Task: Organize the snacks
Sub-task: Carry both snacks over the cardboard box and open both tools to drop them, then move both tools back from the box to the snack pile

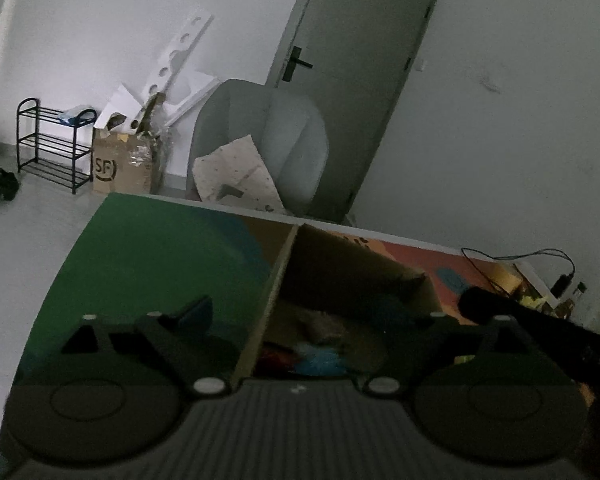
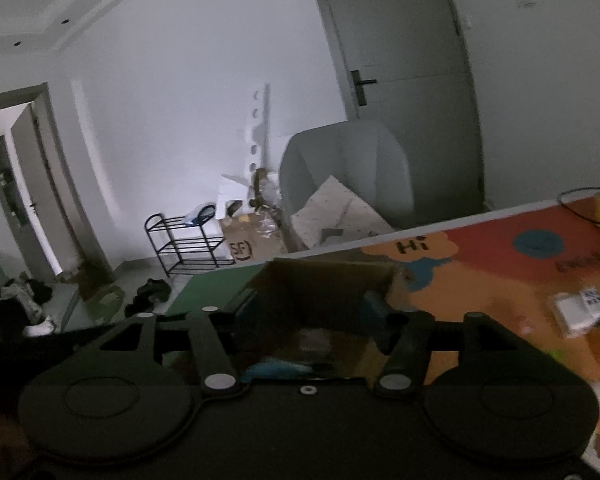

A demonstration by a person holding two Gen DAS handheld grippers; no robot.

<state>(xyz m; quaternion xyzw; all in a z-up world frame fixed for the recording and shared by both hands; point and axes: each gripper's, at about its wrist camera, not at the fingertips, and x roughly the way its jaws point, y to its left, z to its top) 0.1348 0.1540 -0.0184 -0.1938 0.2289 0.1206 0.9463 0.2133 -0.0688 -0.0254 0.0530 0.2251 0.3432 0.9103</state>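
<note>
An open cardboard box (image 1: 352, 264) stands on the colourful table mat (image 1: 148, 248). Snack packets lie in its bottom, a blue one (image 1: 320, 360) and a red one (image 1: 276, 356) among them, dim and blurred. My left gripper (image 1: 292, 304) is open wide. Its left finger is outside the box's left wall (image 1: 274, 292) and its right finger is over the inside. In the right wrist view my right gripper (image 2: 310, 300) hangs open above the same box (image 2: 324, 280), nothing between its fingers. A blue packet (image 2: 276, 368) shows below. A white packet (image 2: 580, 308) lies on the mat to the right.
A dark shape (image 1: 512, 316) reaches in from the right beside the box. A cable (image 1: 520, 258) and small bottles (image 1: 576, 292) sit at the table's right end. Behind the table are a grey armchair (image 1: 260, 136), a door (image 1: 360, 60), a black shoe rack (image 1: 52, 144) and a floor carton (image 1: 120, 164).
</note>
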